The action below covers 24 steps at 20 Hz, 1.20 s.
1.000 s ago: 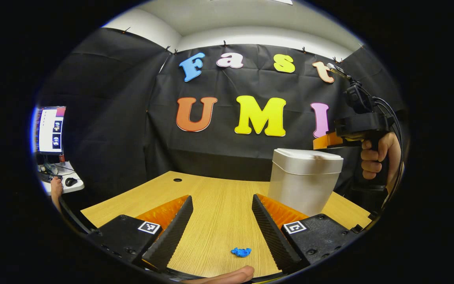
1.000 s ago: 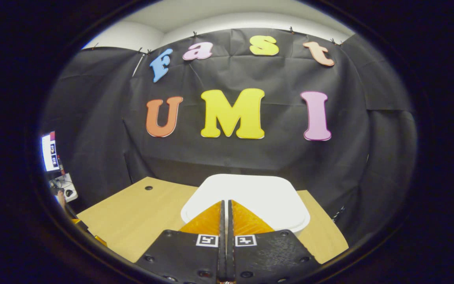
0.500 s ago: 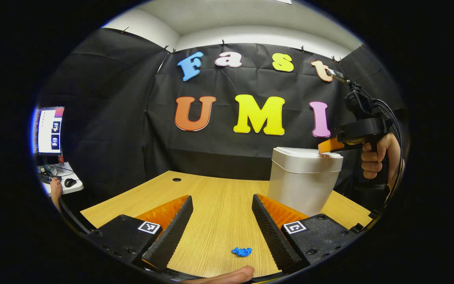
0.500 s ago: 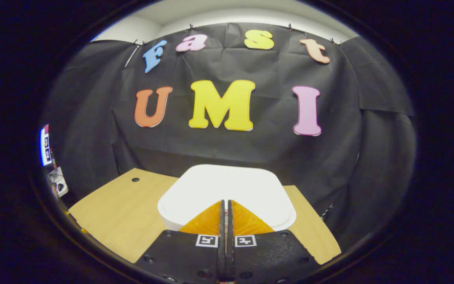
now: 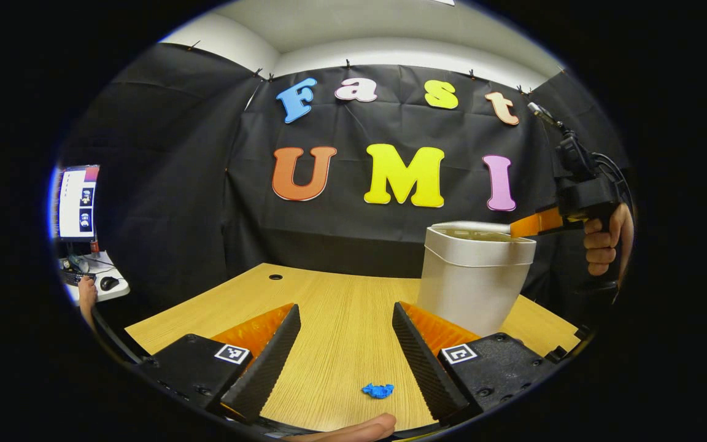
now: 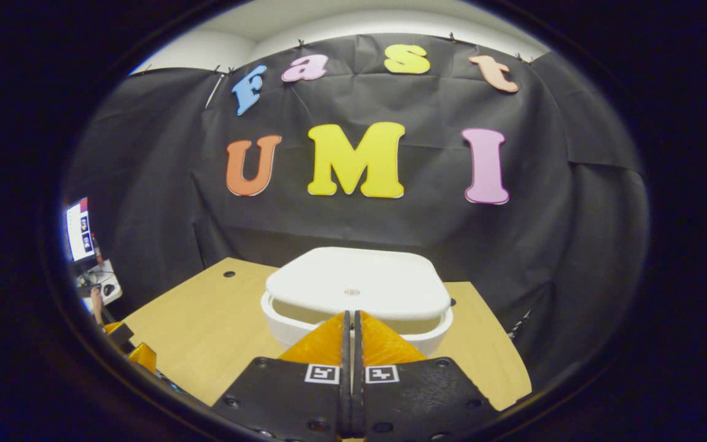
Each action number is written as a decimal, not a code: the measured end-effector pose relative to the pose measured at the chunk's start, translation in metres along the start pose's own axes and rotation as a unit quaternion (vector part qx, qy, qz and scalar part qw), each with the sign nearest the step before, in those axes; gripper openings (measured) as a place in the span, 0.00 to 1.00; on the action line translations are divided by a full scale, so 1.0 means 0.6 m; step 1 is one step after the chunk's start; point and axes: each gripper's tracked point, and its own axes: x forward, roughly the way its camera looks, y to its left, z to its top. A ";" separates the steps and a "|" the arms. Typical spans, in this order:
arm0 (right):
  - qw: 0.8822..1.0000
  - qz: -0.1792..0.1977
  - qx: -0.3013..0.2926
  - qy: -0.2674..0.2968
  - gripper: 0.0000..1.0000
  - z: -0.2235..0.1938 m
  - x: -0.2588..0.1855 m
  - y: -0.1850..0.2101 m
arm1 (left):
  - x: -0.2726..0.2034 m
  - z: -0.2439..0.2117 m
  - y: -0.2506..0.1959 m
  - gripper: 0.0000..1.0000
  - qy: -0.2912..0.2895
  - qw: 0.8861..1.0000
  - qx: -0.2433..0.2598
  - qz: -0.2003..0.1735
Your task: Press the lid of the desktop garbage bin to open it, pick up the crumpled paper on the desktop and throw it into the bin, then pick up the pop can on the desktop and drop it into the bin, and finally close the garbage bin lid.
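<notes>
The white desktop bin (image 5: 473, 282) stands at the right of the wooden table (image 5: 329, 307). Its lid (image 5: 470, 226) sits slightly raised, with a gap showing above the rim. My right gripper (image 5: 515, 229), held by a hand (image 5: 602, 242), has its tip at the lid's right edge. In the right gripper view that gripper (image 6: 351, 315) is shut with nothing between its fingers, just in front of the ajar lid (image 6: 353, 283) and the bin rim (image 6: 280, 328). My left gripper (image 5: 345, 310) hangs open low over the table. A small blue crumpled paper (image 5: 378, 390) lies on the wood between its fingers.
A side desk with a monitor (image 5: 77, 202) and a mouse (image 5: 110, 283) stands far left, with a person's hand (image 5: 88, 293) by it. The table has a cable hole (image 5: 275, 277) near its far edge. A fingertip (image 5: 353, 428) shows at the bottom edge.
My right gripper came down onto the bin lid, then drew back up and to the right. The lid went from flat shut to raised a little. The left gripper stayed put.
</notes>
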 end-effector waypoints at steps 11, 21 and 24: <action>0.995 -0.019 -0.037 -0.092 0.05 -0.026 -0.119 0.002 | 0.007 -0.007 0.005 0.97 0.006 1.000 -0.001 -0.002; 0.996 -0.009 0.023 -0.085 0.93 -0.131 -0.201 -0.004 | 0.019 -0.032 -0.006 0.97 0.033 0.999 0.003 -0.036; 0.996 -0.005 0.030 -0.088 0.96 -0.157 -0.243 0.000 | 0.017 -0.032 -0.005 0.98 0.037 0.998 0.020 -0.042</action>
